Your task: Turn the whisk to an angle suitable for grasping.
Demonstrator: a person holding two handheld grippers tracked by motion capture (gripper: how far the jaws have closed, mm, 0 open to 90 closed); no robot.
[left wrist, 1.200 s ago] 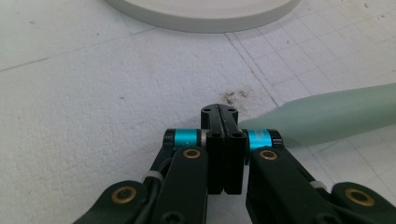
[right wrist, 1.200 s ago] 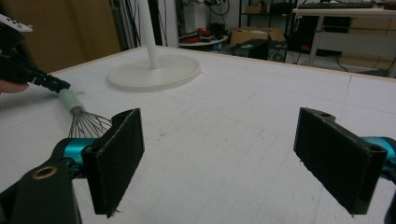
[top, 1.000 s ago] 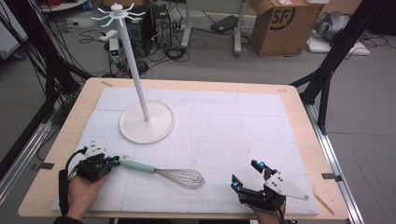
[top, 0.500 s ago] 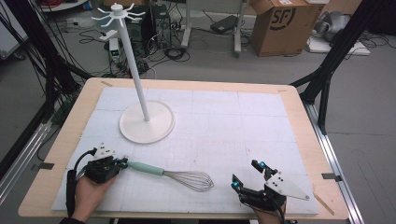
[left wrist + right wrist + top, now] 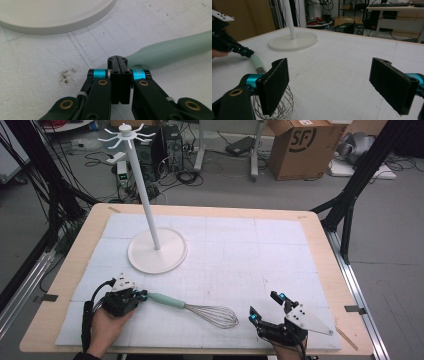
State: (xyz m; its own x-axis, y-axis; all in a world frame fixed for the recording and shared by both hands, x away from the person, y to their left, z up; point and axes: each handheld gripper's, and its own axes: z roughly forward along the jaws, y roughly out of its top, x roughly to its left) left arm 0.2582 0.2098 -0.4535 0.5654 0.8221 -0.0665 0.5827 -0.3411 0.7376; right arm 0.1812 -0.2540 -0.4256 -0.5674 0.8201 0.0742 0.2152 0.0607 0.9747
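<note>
A whisk (image 5: 192, 309) with a mint-green handle (image 5: 172, 51) and a wire head lies flat on the white mat near the front. My left gripper (image 5: 142, 295) is shut with nothing between its jaws, and its closed tips (image 5: 117, 58) sit against the end of the handle. My right gripper (image 5: 266, 306) rests at the front right, open and empty, just right of the wire head (image 5: 284, 105). In the right gripper view the left gripper (image 5: 244, 52) shows at the far left by the handle.
A white stand (image 5: 157, 252) with a round base, a tall pole and hooks on top is at the mat's back left. The wooden table edge (image 5: 345, 335) runs close behind my right gripper. Boxes and cables lie on the floor beyond.
My left gripper has slid to the right along the mat, and the whisk has shifted right with it, its wire head now nearer the right gripper. The right gripper has stayed put.
</note>
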